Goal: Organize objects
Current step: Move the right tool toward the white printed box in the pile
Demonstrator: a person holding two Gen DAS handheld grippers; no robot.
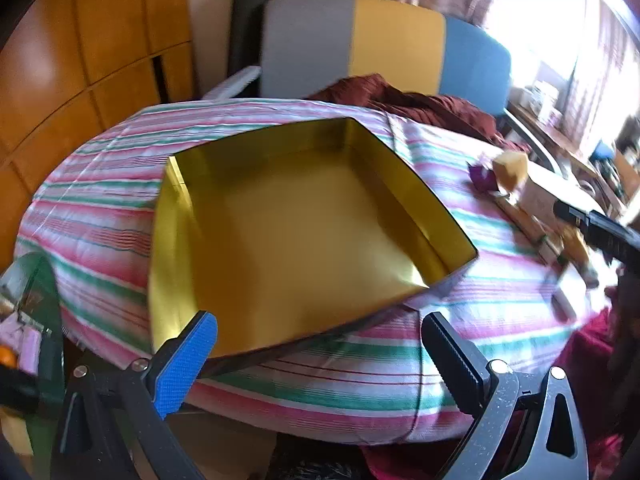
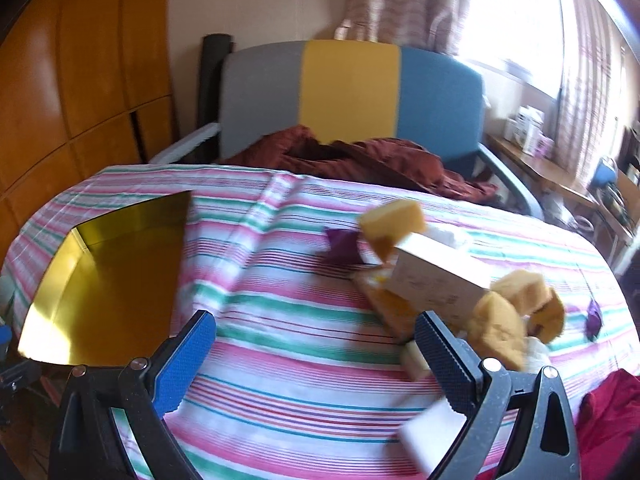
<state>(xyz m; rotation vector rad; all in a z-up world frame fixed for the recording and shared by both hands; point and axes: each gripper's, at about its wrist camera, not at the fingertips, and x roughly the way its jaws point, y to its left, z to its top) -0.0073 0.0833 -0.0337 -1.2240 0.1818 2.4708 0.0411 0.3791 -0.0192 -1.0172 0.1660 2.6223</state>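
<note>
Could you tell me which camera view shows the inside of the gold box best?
The left wrist view: the gold box fills the middle of the frame, with its floor and inner walls all visible and nothing in it. The right wrist view catches only part of it at the left edge, partly cut off behind the fingers.

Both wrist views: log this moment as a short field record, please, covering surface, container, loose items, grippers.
surface: striped cloth over a table
container: gold box, open, nothing visible inside
loose items: yellow sponges, white carton, purple wrapper, clustered to the right of the box, blurred
left gripper: open, at the box's near edge
right gripper: open, holding nothing
</note>
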